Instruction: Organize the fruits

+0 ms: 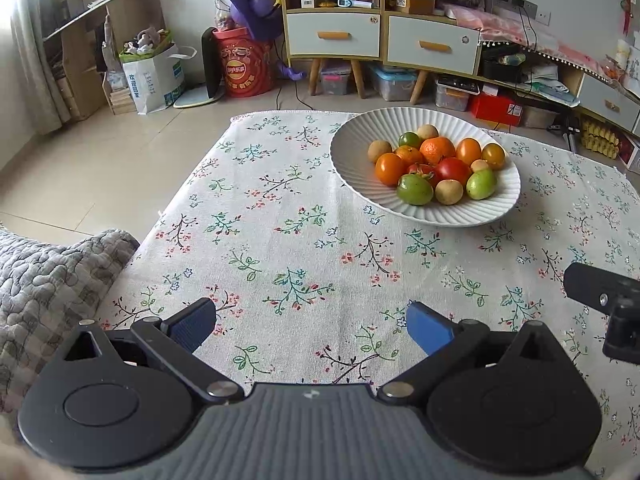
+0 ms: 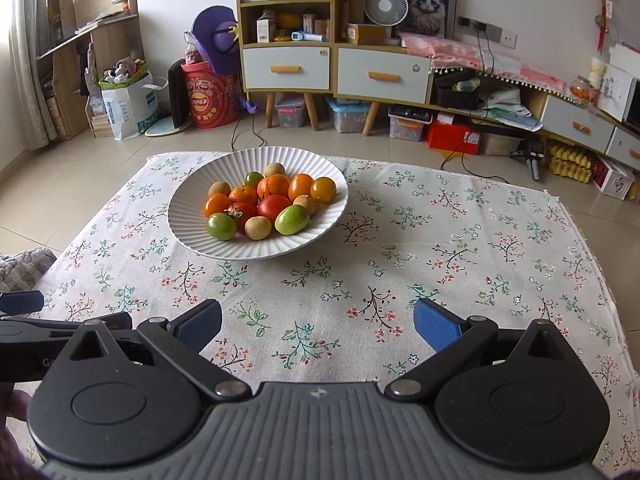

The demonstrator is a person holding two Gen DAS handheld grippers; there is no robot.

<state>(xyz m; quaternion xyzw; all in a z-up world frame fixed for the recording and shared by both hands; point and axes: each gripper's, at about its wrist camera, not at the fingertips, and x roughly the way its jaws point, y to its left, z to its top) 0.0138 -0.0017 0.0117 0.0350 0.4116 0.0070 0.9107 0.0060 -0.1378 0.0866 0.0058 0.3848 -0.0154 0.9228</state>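
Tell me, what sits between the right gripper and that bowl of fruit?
Nothing but bare flowered tablecloth. In the right wrist view the right gripper, jaws wide open, faces the white bowl across an unbroken stretch of cloth.

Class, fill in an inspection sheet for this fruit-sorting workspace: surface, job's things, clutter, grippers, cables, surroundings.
Surface: floral tablecloth covers the table; bare apart from the bowl.
Job's things: white ribbed bowl holding mixed fruits, orange, red, green and tan, all inside it.
Clutter: nothing seen on the cloth.
Grippers: left gripper and right gripper both have jaws wide apart, nothing between them, short of the bowl.
Cables: black cables trail over the floor behind the table.
Surroundings: cabinet with drawers, desk fan, red bucket, quilted cushion at the table's left edge.
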